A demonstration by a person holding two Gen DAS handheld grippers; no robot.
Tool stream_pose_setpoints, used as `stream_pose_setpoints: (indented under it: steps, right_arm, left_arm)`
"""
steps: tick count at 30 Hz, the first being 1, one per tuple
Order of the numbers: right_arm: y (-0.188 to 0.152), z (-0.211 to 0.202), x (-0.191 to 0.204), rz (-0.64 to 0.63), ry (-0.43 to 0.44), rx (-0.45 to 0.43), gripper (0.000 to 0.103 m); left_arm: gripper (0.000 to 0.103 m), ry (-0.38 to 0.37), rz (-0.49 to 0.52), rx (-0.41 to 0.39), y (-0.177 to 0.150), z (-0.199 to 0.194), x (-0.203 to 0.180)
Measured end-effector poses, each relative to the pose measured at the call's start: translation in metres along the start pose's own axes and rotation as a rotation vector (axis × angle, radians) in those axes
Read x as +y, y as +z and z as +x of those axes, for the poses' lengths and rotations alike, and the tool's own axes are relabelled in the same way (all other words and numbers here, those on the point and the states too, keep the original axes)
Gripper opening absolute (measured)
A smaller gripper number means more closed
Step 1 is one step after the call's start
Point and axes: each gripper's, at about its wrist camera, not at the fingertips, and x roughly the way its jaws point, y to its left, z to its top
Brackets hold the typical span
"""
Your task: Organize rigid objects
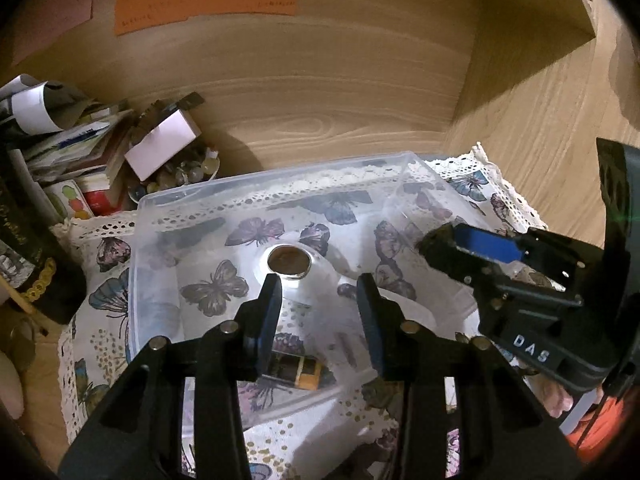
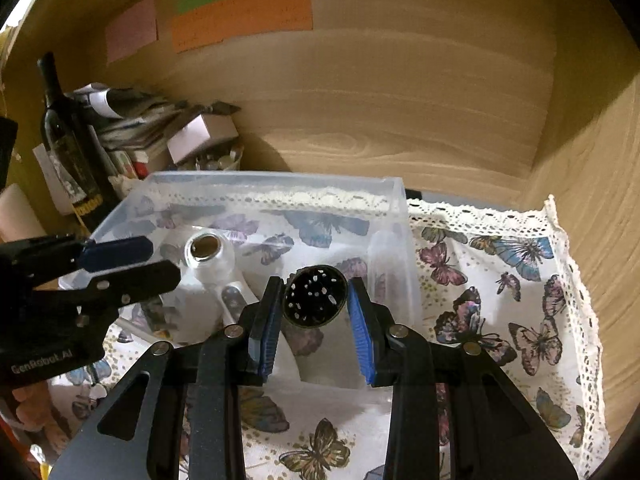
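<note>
A clear plastic bin (image 2: 276,184) stands on a butterfly-print cloth (image 2: 500,280). A clear glass bottle (image 1: 289,262) lies inside it, open mouth facing away from me, also seen in the right wrist view as the bottle (image 2: 208,254). My left gripper (image 1: 320,284) hovers over the bottle's shoulder; its pads do not press on the glass and nothing sits between its fingers. From the right wrist view the left gripper (image 2: 160,262) is left of the bottle. My right gripper (image 2: 316,284) is shut on a dark round shaker with a perforated top (image 2: 316,300), above the bin's right half.
Wooden walls close in behind and to the right. At the back left stand a dark wine bottle (image 2: 68,128), a pile of papers and books (image 1: 72,140), a white box (image 1: 160,144) and a bowl of marbles (image 1: 188,172). Coloured notes (image 2: 240,12) hang on the back wall.
</note>
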Motion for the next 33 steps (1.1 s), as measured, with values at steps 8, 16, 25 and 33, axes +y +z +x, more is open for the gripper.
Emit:
stream_pose_setpoints:
  steps: [8, 16, 25, 33]
  right_arm:
    - [-0.001, -0.001, 0.001, 0.004, -0.010, -0.004, 0.054]
    - [-0.002, -0.043, 0.008, 0.015, -0.002, -0.091, 0.077]
    - [-0.027, -0.072, 0.025, -0.009, 0.028, -0.103, 0.082]
    - [-0.071, -0.055, 0.029, -0.035, 0.023, 0.036, 0.081]
  left_arm:
    - [0.039, -0.004, -0.010, -0.010, 0.001, -0.008, 0.001]
    - [0.077, 0.026, -0.008, -0.122, -0.008, -0.064, 0.004]
    - [0.092, 0.080, -0.009, -0.106, -0.047, -0.097, 0.023]
    - [0.092, 0.114, -0.011, 0.027, -0.099, -0.083, 0.035]
